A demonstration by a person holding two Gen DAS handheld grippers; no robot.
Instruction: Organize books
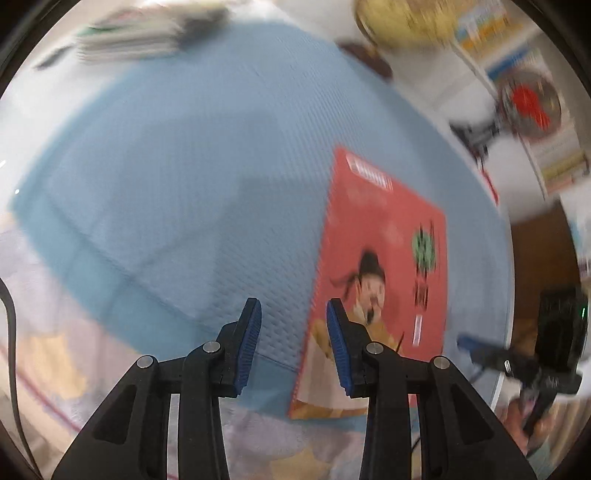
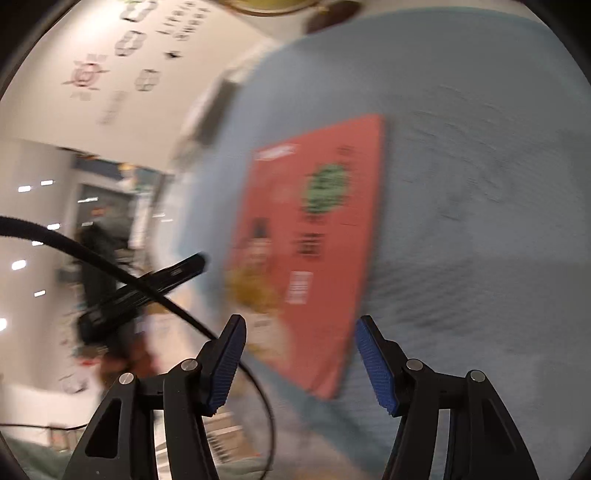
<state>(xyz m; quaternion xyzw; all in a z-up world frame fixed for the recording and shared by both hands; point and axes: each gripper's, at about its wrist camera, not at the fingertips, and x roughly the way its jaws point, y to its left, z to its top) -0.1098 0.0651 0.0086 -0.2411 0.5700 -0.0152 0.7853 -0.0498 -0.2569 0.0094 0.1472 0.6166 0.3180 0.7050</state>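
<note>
the red book (image 1: 384,266) lies flat on the blue worktop (image 1: 177,177), unheld. both the left tongs (image 1: 293,343) and right tongs (image 2: 299,363) stand apart and empty. a stack (image 1: 147,33) sits far off; this book likely remains to be moved.

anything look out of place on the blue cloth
The red book lies alone, flat and askew on the blue cloth, far from the stack of books at the far edge. No damage shows.

A textured pale-blue cloth (image 1: 177,177) covers the surface. Beyond its far edge — a blurred golden globe (image 1: 406,22). A black cable (image 2: 110,258) crosses the right view.
</note>
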